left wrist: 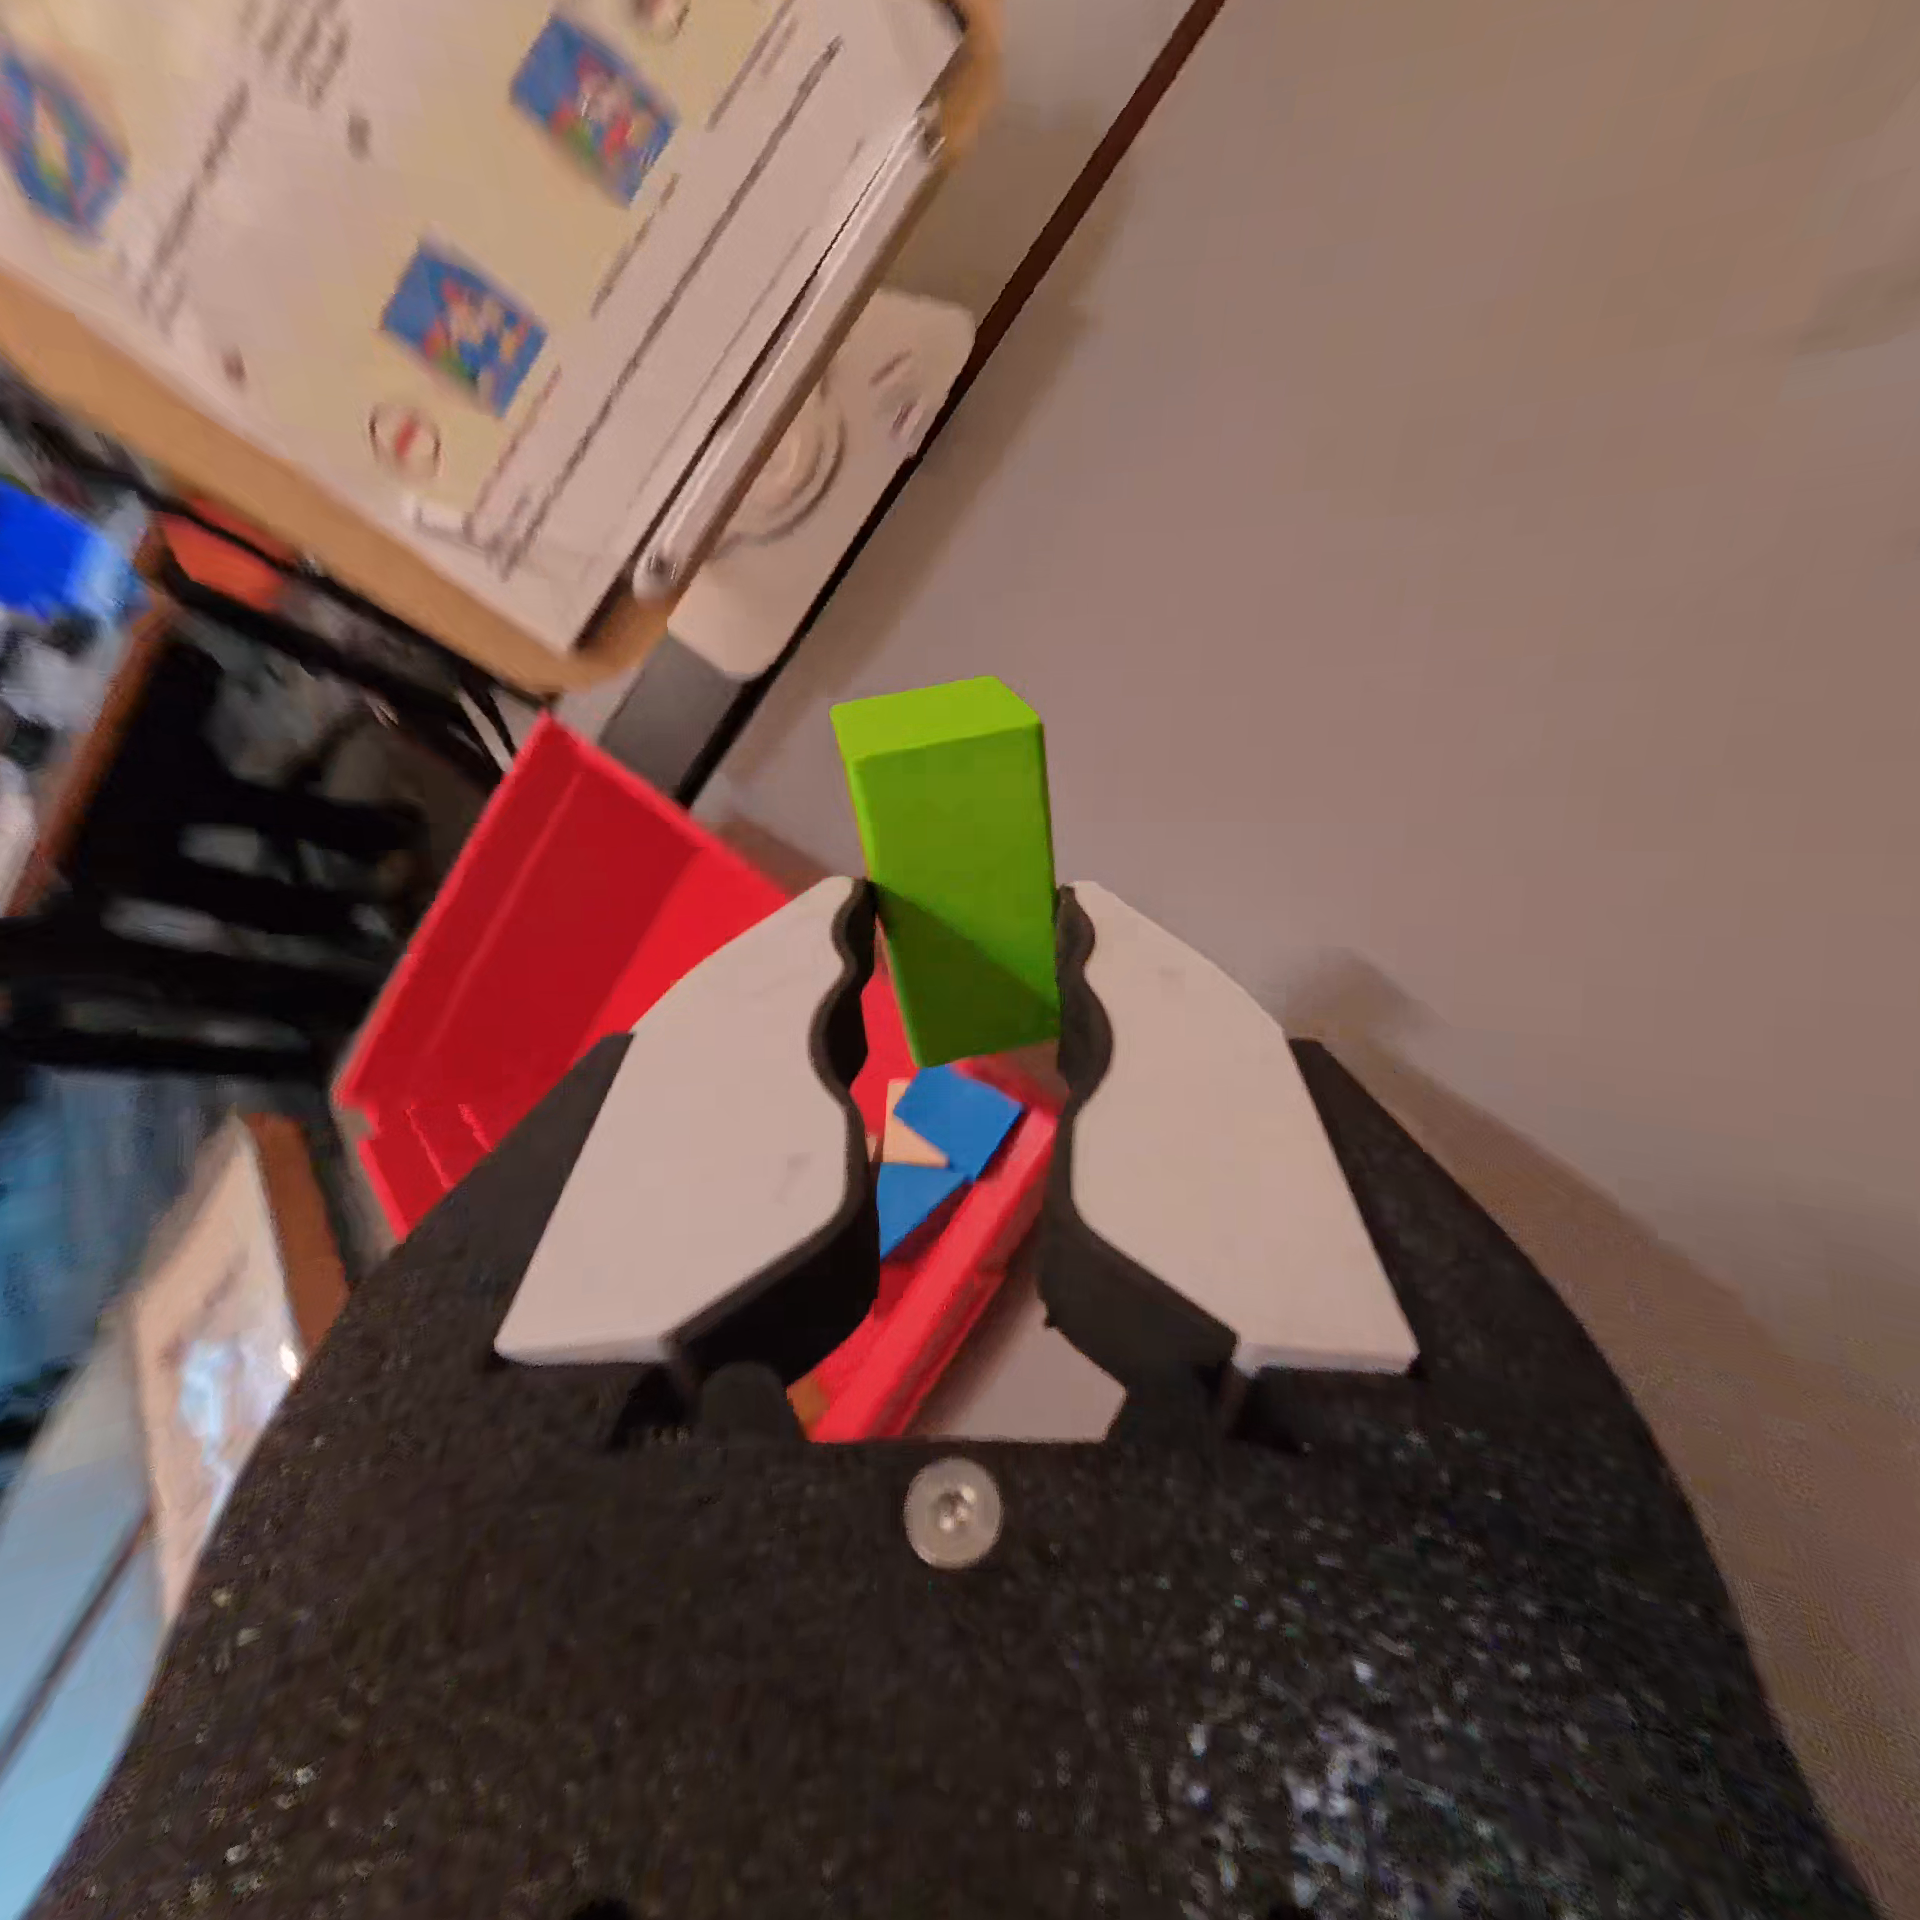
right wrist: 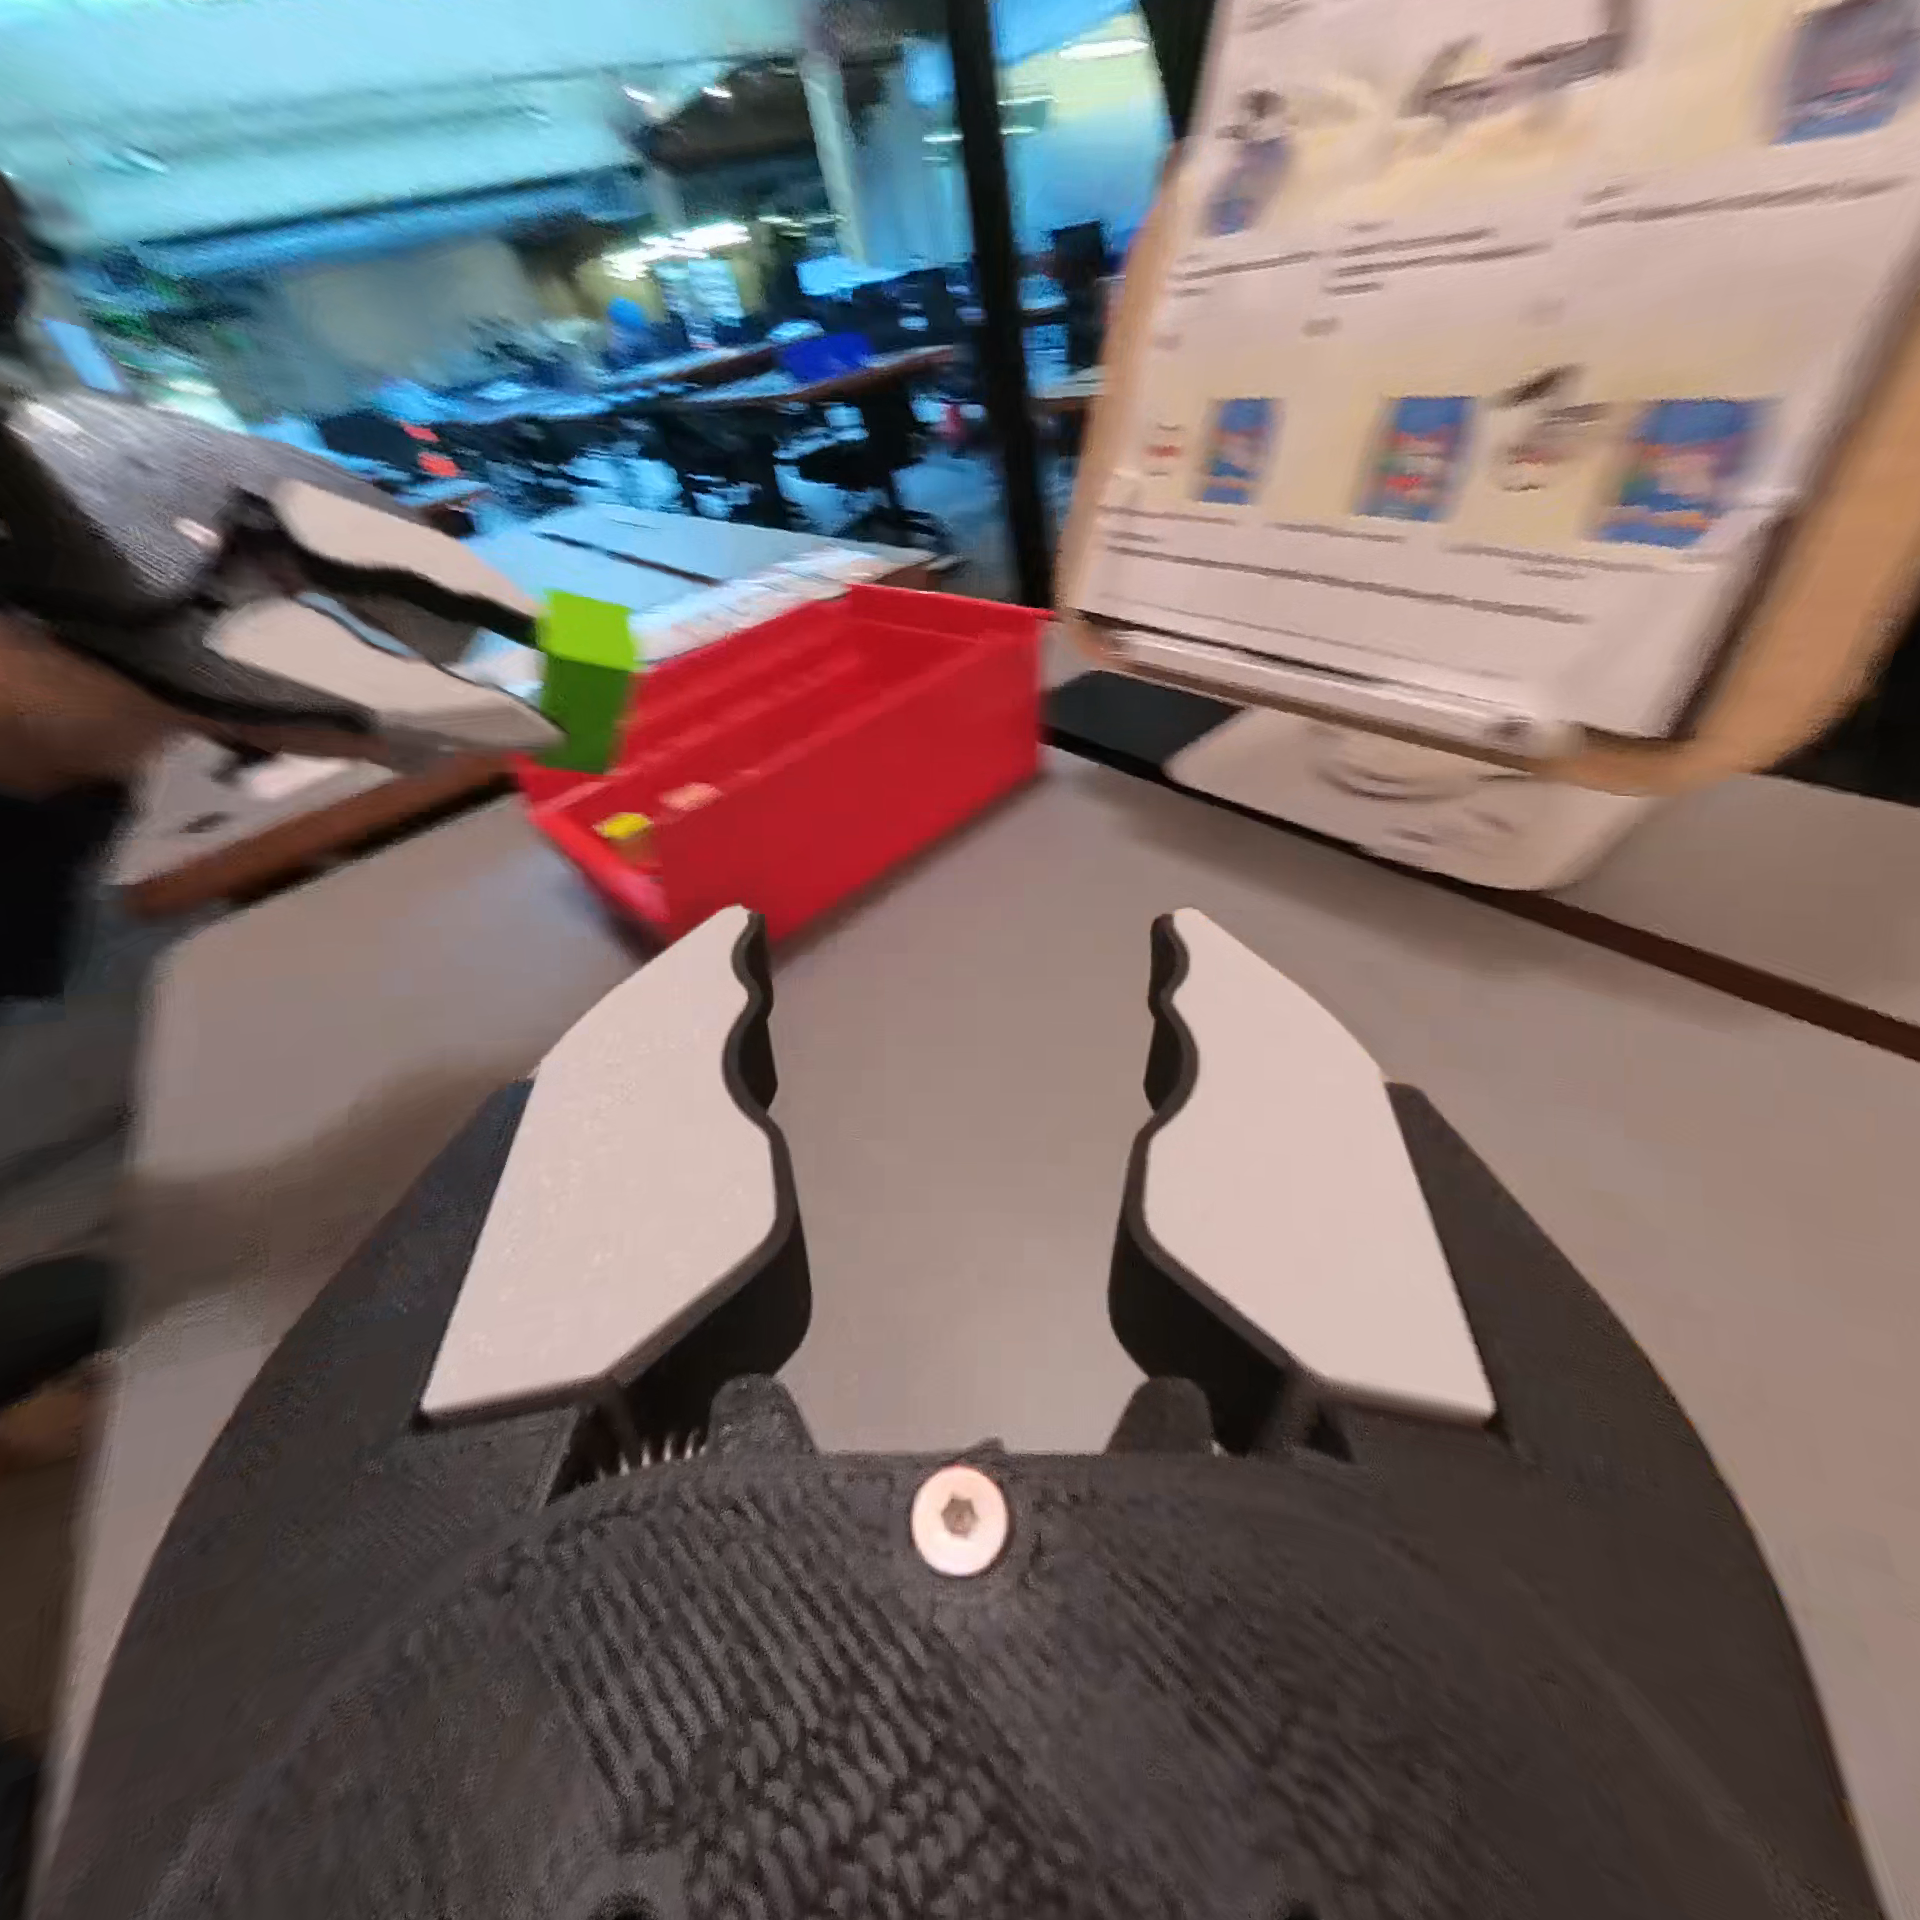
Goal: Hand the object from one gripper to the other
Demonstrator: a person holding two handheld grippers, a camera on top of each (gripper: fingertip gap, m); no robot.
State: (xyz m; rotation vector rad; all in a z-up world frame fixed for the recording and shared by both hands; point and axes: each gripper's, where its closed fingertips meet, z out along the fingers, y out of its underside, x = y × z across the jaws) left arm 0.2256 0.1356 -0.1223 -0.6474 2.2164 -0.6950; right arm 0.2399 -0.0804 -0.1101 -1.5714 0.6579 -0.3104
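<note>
My left gripper (left wrist: pixel 966 914) is shut on a green rectangular block (left wrist: pixel 951 831). The block sticks out past the fingertips, and both pads press on its sides. It hangs above a red box (left wrist: pixel 540 935) that holds blue and tan pieces (left wrist: pixel 951 1127). In the right wrist view the left gripper (right wrist: pixel 540 675) shows at the left with the green block (right wrist: pixel 584 681) at its tips, over the left end of the red box (right wrist: pixel 831 748). My right gripper (right wrist: pixel 961 935) is open and empty above the grey table (right wrist: pixel 956 1091), to the right of the box's near corner.
A board with printed sheets (right wrist: pixel 1455 364) leans on a white stand (right wrist: pixel 1434 790) at the back right of the table. A yellow piece (right wrist: pixel 623 827) lies in the red box. A hand and a sleeve (right wrist: pixel 94 540) hold the left gripper. The gap from one gripper's tips to the other's is roughly 20 centimeters.
</note>
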